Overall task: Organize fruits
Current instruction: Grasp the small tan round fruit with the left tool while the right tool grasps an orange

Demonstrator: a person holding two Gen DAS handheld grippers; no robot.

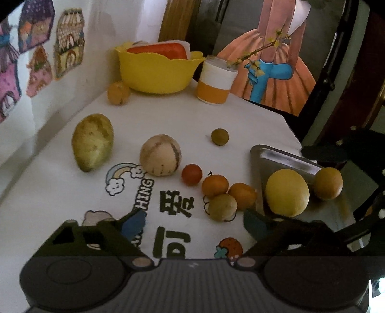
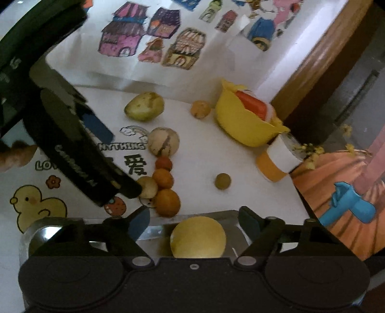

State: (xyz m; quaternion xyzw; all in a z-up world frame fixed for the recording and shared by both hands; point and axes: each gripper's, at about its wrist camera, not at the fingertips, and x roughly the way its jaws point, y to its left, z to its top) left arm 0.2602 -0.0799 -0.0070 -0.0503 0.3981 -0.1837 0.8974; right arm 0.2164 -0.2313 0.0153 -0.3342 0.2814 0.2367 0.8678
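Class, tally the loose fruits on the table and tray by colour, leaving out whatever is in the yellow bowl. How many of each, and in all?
Orange fruits: 4
Green fruits: 2
Pale beige fruits: 2
Red fruit: 1
Yellow fruit: 1
Total: 10

A table in a corner with drawings on the wall

The table was covered with a white cloth that had cartoon prints: a rainbow with clouds, a yellow duck, a strawberry and black letters. Beside it, the white wall carried coloured drawings of small houses. At the far end stood a big picture of a figure in an orange skirt with a blue bow. Behind it there was a curved wooden frame and dark furniture. The light was dim and soft, brighter on the wall than on the far side.
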